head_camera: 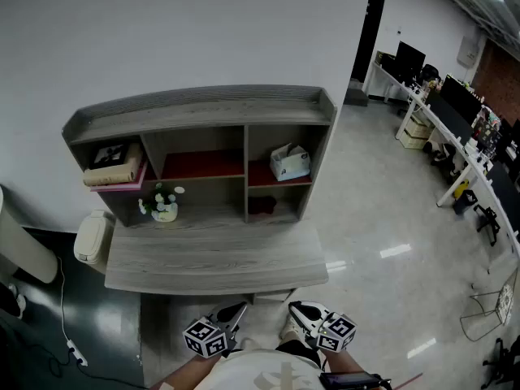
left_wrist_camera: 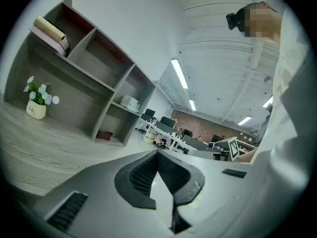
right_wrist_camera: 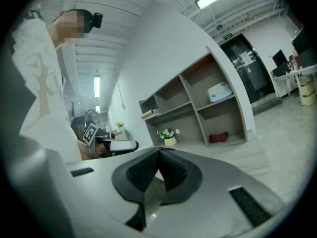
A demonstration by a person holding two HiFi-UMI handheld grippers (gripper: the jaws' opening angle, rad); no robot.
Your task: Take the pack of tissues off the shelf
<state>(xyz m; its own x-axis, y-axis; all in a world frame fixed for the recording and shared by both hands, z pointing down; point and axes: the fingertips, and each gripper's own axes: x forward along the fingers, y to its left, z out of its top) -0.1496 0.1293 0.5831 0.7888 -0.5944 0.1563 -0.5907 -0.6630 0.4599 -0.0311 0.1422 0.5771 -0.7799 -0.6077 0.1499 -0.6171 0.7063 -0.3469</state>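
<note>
The left gripper (head_camera: 240, 307) hangs low in front of the person's body, short of the front edge of the desk (head_camera: 213, 260). Its jaws are pressed together with nothing between them. The right gripper (head_camera: 294, 306) is just beside it at the same height, also short of the front edge. Its jaws are likewise closed tip to tip and empty. Both point toward the desk, well apart from everything on it.

A grey wooden shelf unit (head_camera: 203, 106) stands along the desk's back edge, against a white wall. It has three compartments in its upper row and an open lower level below. The front half of the desk is bare wood grain.

The pack of tissues (head_camera: 290, 162) sits in the upper right compartment on a red liner, a white tissue poking from its top. In the right gripper view it shows as a pale box in that same compartment.

A stack of books (head_camera: 112, 175) lies in the upper left compartment, reaching past the shelf unit's left edge. A small pot of white flowers (head_camera: 165, 209) stands upright on the lower level, toward its left end. A small dark red object (head_camera: 262, 205) lies in the lower right compartment, directly under the tissues.
</note>
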